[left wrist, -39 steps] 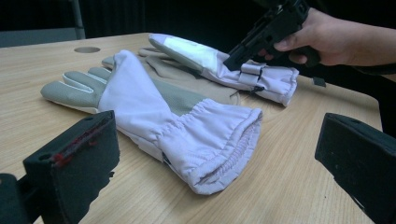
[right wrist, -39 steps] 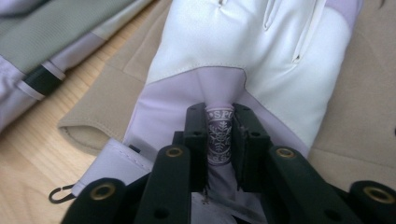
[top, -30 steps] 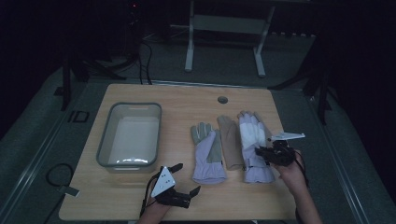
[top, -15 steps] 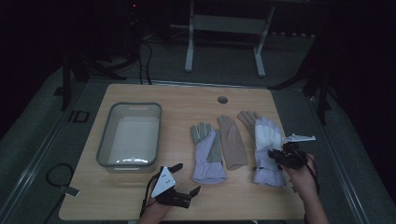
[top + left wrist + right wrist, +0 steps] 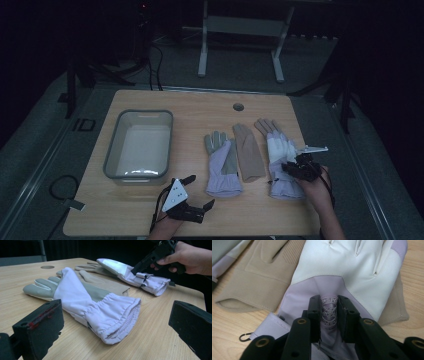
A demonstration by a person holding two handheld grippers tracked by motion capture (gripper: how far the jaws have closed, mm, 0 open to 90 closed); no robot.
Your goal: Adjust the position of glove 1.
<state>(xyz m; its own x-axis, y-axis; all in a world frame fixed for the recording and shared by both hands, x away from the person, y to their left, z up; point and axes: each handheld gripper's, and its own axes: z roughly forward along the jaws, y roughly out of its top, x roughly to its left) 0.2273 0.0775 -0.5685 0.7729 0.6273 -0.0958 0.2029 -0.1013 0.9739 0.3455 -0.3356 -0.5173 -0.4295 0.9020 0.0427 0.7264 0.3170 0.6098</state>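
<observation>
Wooden tabletop (image 5: 150, 210) bears the right hand (image 5: 315, 187) tipping its right gripper (image 5: 329, 315) down toward twelve o'clock, jaws just parting astride the lavender-and-white fabric glove (image 5: 352, 267); left gripper (image 5: 112, 322) gapes

Black tool (image 5: 329, 315), brass-ringed screw holes

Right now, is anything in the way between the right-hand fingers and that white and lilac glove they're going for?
Nothing visible. The right gripper is already down on the white and lilac glove, a black finger either side of its round snowflake badge. The fingers have just been opening; whether they pinch the fabric is unclear.
</observation>
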